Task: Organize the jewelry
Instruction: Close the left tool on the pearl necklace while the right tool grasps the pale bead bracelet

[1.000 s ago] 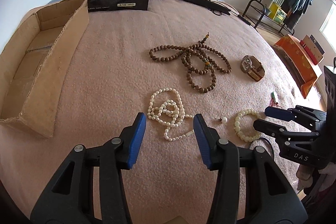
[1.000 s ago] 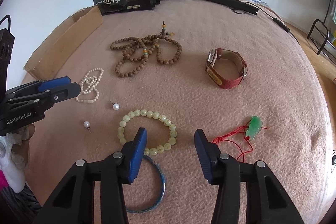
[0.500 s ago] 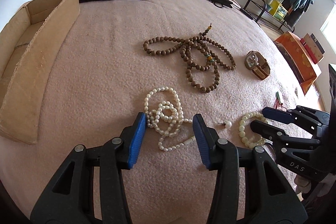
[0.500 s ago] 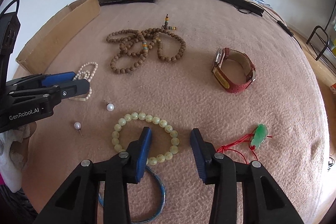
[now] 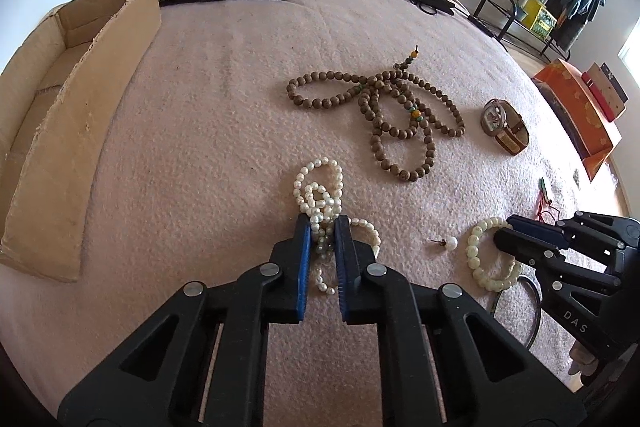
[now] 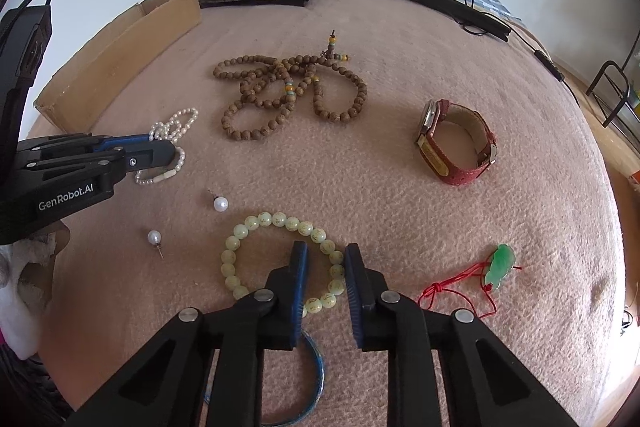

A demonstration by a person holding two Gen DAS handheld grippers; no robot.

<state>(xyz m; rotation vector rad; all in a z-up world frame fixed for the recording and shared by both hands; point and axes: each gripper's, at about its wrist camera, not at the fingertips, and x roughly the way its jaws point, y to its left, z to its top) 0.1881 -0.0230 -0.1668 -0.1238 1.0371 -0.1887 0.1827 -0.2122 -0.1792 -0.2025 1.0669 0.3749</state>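
Since the earlier frames, the left gripper has been brought forward and narrowed from a wide gap until its blue pads are pressed against the pearl necklace, which lies at the centre of the left wrist view. The right gripper has likewise been narrowed, though less so. In the right wrist view its jaws are seen straddling the right side of the pale green bead bracelet, low in the frame, with a gap on either side of the beads, so it is judged part-open and nothing is gripped yet.

Very little of the task appears done. The cardboard box, at the left edge of the left wrist view, is seen with nothing inside the part that shows (its far end is partly hidden). Everything is spread on the pink blanket: the brown wooden bead string above centre, the red-strapped watch at right, the green pendant on red cord at lower right, two loose pearl earrings at left of centre, and a blue bangle at the bottom edge, partly hidden beneath the right gripper.

A first pick-up is judged to be under way, with every piece yet to be sorted.
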